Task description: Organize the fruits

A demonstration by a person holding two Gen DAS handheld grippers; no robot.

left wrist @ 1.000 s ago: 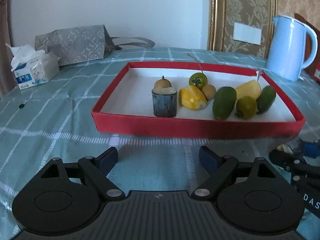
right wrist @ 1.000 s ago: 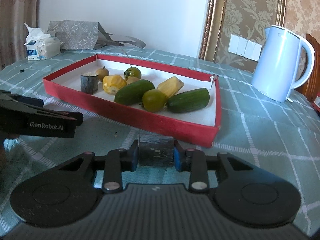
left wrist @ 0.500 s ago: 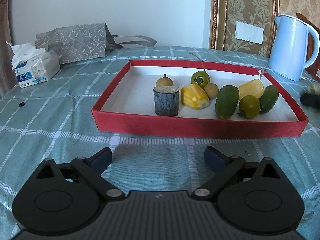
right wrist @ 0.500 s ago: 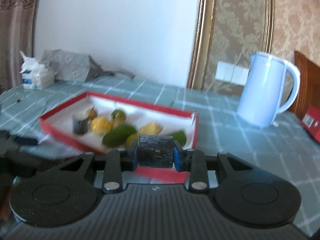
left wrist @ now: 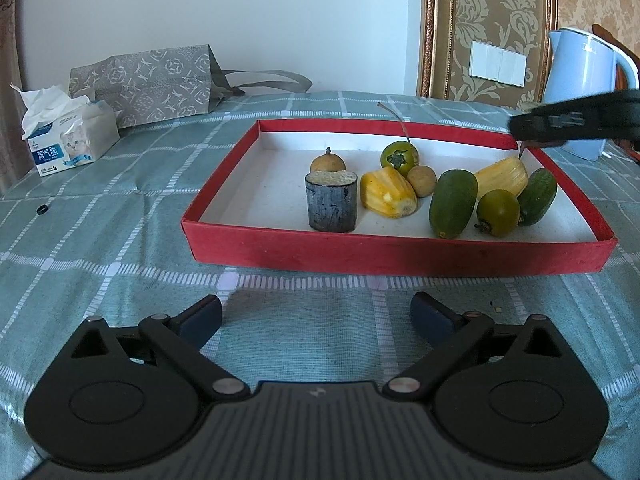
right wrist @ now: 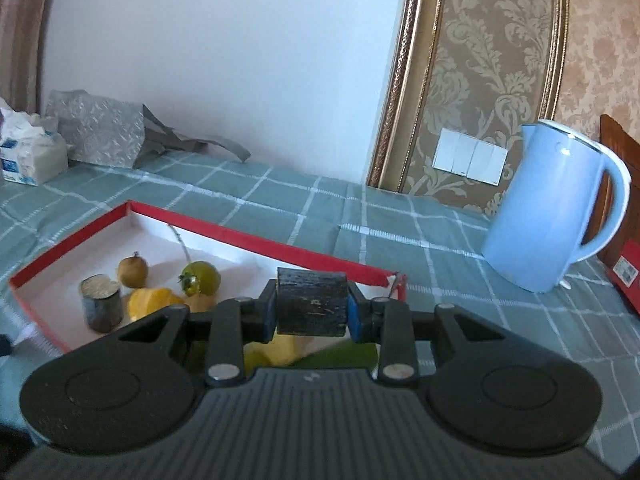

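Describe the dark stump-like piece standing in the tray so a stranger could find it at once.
Find the red-walled tray on the green checked tablecloth. At the left end of its fruit cluster stands the dark cylinder, upright beside a yellow jackfruit piece, with a small brown longan just behind. Alone among rounded fruits, it has a flat pale top and dark bark-like sides.

blue kettle [right wrist: 552, 216], tissue pack [left wrist: 68, 142], grey bag [left wrist: 148, 82]
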